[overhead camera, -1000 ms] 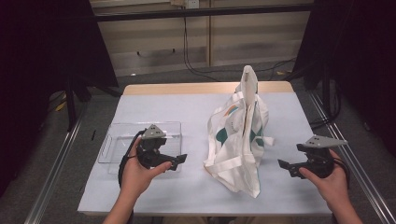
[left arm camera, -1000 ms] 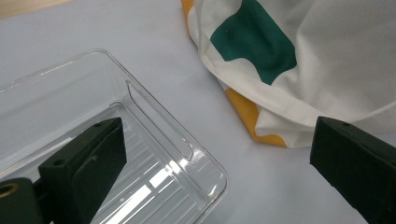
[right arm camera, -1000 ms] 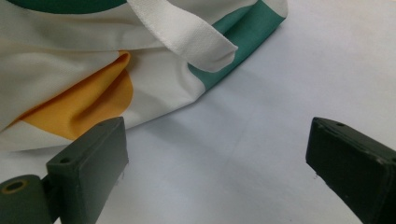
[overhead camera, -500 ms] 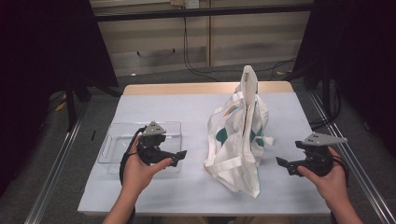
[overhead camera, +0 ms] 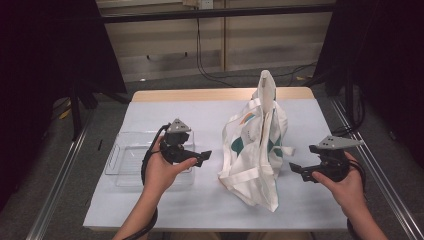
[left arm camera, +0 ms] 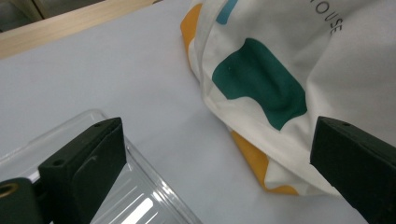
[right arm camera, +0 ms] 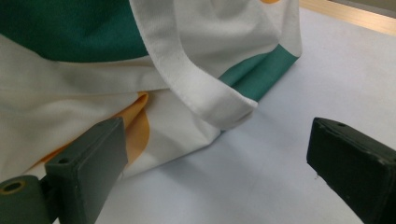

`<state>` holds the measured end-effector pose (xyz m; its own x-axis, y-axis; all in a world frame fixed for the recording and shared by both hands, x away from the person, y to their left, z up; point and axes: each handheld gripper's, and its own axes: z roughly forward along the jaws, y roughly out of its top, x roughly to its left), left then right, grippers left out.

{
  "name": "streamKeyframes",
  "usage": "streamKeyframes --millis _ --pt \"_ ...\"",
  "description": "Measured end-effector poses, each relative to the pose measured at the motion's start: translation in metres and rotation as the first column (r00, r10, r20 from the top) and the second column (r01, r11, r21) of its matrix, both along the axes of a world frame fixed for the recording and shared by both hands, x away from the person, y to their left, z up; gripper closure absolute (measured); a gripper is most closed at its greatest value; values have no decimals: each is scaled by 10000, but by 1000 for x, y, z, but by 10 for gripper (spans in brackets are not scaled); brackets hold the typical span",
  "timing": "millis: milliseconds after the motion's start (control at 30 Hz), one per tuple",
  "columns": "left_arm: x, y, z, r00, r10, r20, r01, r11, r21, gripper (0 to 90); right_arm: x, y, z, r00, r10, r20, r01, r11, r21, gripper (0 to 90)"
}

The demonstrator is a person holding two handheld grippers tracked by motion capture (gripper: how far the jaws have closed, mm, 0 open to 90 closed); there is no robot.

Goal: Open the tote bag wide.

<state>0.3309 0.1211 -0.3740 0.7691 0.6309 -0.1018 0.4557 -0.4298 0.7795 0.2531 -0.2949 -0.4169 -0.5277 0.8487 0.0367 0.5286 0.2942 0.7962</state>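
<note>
A white cloth tote bag point(overhead camera: 257, 145) with green, orange and blue patches lies slumped on the white table, its handles sticking up at the far end. My left gripper point(overhead camera: 202, 158) is open just left of the bag, over the right edge of a clear plastic tray point(overhead camera: 122, 157). In the left gripper view the bag point(left arm camera: 289, 79) fills the upper right between wide jaws. My right gripper point(overhead camera: 296, 171) is open to the right of the bag, close to it. A white strap point(right arm camera: 196, 79) of the bag point(right arm camera: 70, 88) hangs just ahead of the right jaws.
The table point(overhead camera: 150, 115) has a wooden far edge point(overhead camera: 200, 94). Metal rails point(overhead camera: 55, 175) run along both sides. Dark curtains and cables stand behind the table.
The right gripper has edged slightly left toward the bag. The left gripper has stayed almost still by the tray.
</note>
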Motion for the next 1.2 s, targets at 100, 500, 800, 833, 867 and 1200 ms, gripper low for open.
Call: streamKeyframes --millis 100,500,800,833,867,1200 --pt "6 -4 4 10000 -31 25 31 10000 26 16 5 1 1 10000 8 -43 -7 9997 224 46" --pt "26 -23 6 9999 -150 11 150 9997 -175 117 12 11 5 10000 29 -40 -26 9982 604 107" --pt "38 -38 11 9989 -436 144 436 9990 32 221 20 23 10 10000 41 0 -40 9963 861 181" --pt "38 -38 11 9989 -436 144 436 9990 32 225 20 23 10 10000 41 0 -40 9963 861 181" --pt "40 -41 10 9991 -387 197 387 9992 39 229 21 23 10 10000 61 -9 -60 9961 877 202" --pt "50 -57 16 9982 -389 450 394 9992 -96 277 25 28 12 9997 223 60 -228 9941 1061 312"
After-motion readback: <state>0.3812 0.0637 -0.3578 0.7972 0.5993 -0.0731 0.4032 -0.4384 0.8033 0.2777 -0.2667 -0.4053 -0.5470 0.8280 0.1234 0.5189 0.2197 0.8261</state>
